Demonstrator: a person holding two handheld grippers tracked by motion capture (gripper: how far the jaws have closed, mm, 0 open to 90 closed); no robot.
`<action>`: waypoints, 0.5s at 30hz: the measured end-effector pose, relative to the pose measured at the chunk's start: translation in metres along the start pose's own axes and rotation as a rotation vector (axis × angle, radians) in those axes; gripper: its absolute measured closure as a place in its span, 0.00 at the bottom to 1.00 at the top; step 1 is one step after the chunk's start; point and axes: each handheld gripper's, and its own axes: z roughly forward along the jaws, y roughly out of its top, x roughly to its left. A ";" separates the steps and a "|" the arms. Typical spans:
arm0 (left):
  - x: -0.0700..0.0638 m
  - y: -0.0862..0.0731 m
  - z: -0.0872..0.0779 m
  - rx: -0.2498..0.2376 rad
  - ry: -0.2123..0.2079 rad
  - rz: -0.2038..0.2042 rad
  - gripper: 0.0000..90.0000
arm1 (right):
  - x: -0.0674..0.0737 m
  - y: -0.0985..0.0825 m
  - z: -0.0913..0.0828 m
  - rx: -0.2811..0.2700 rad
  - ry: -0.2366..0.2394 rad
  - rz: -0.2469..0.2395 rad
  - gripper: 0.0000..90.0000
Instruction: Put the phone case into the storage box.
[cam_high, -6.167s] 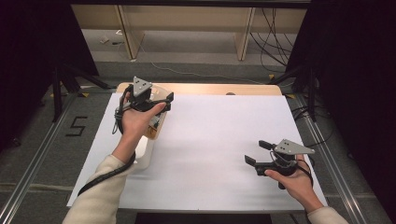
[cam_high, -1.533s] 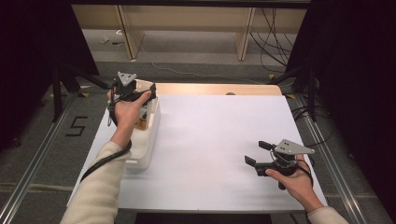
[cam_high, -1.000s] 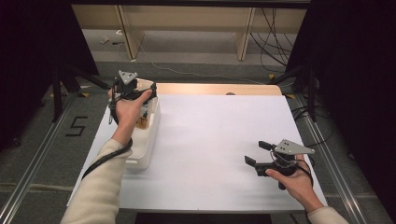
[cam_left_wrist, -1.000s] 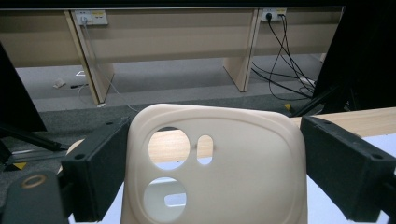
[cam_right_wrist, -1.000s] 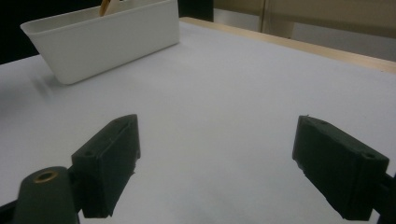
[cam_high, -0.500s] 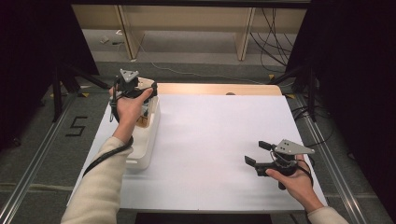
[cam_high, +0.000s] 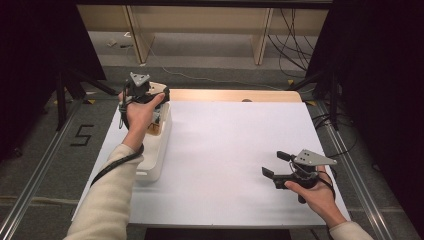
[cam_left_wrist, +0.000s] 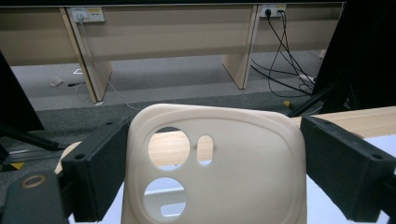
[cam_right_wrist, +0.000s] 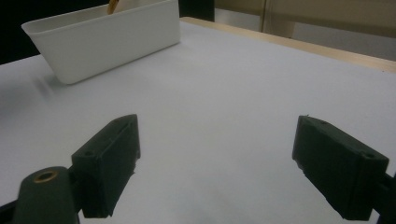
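A: Where is the phone case (cam_left_wrist: 219, 172), and how do your claws stand?

B: Your left claw (cam_left_wrist: 212, 177) is clamped on the cream phone case, one jaw on each long edge, held above the far end of the white bin (cam_high: 156, 145) at the left of the table (cam_high: 235, 150). Your right claw (cam_right_wrist: 219, 163) rests near the table's right edge with its jaws apart and nothing between them.

A: What could go wrong from here?

B: You grip only the edges of a soft case; it may bow and slip out, dropping into the bin or past the table's far edge.

A: What is the count?

B: One phone case in your grip, one bin, two claws. Something tan shows inside the bin; what it is cannot be told.
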 end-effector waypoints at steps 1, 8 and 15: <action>0.000 0.000 0.000 0.001 0.001 -0.001 0.13 | 0.000 0.000 0.000 0.000 0.000 0.000 0.18; 0.000 0.002 0.003 0.006 -0.001 0.001 0.13 | 0.000 0.000 0.000 0.000 0.000 0.000 0.18; 0.000 0.004 0.006 0.007 0.000 -0.001 0.13 | 0.000 0.000 0.000 0.001 0.001 -0.001 0.18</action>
